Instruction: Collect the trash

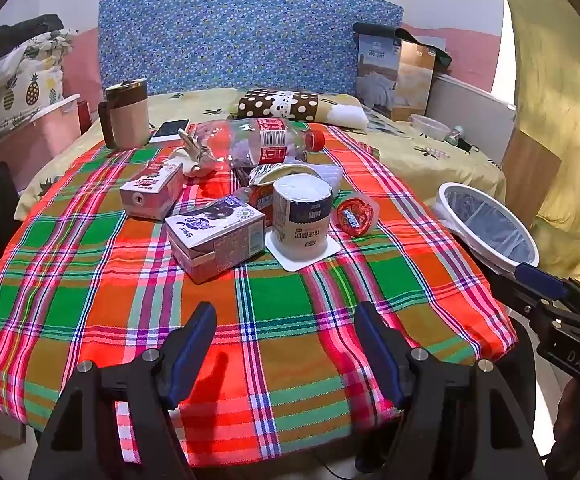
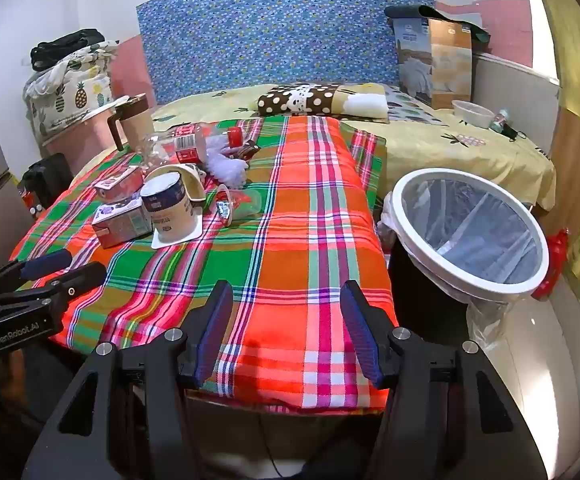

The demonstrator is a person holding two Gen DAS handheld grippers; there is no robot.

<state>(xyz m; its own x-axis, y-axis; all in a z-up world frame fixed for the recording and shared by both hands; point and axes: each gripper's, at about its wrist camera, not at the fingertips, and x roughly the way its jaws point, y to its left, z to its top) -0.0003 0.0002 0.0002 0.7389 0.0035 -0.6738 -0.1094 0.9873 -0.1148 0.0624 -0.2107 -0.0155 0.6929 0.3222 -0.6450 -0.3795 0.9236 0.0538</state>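
Observation:
Trash lies in a pile on the plaid cloth (image 1: 281,312): a clear plastic bottle (image 1: 257,142) with red cap, two purple milk cartons (image 1: 213,236) (image 1: 151,196), an upside-down white cup (image 1: 302,216) and a small red-lidded cup (image 1: 356,214). The pile also shows in the right wrist view (image 2: 169,208). A bin with a white rim (image 2: 470,228) and clear bag stands right of the table, also in the left wrist view (image 1: 488,224). My left gripper (image 1: 285,320) is open and empty near the front edge. My right gripper (image 2: 285,308) is open and empty, left of the bin.
A beige mug (image 1: 127,114) and a phone (image 1: 169,130) sit at the table's far left. A bed with a polka-dot pillow (image 1: 290,104) lies behind. A box (image 1: 396,76) and a clear bowl (image 1: 430,126) sit at the far right.

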